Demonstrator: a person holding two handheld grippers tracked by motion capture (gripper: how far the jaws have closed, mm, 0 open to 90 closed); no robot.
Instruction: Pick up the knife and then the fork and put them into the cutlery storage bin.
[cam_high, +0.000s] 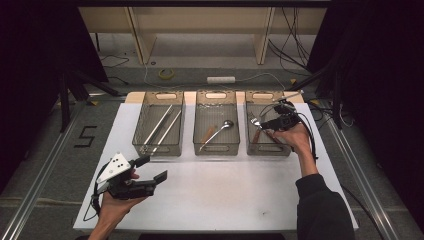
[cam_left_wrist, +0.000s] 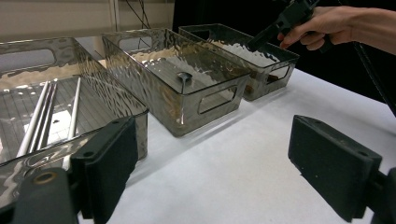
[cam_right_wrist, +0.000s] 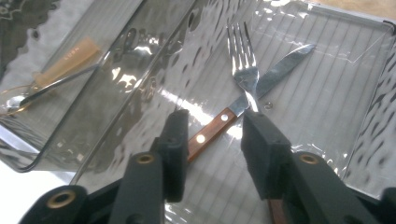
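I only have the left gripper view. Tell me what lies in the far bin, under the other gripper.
Observer: A fork and a knife lie crossed on the floor of that right bin.
Operator: Report that gripper's jaws.
Observer: The right gripper is open, with the knife's wooden handle passing between its jaws.
Operator: Now check the middle bin beyond the spoon.
Observer: A wooden-handled piece lies beside the spoon.

A: We see the fork's handle vanish behind the right gripper's jaw.

B: And the knife's wooden handle hides behind the other jaw.
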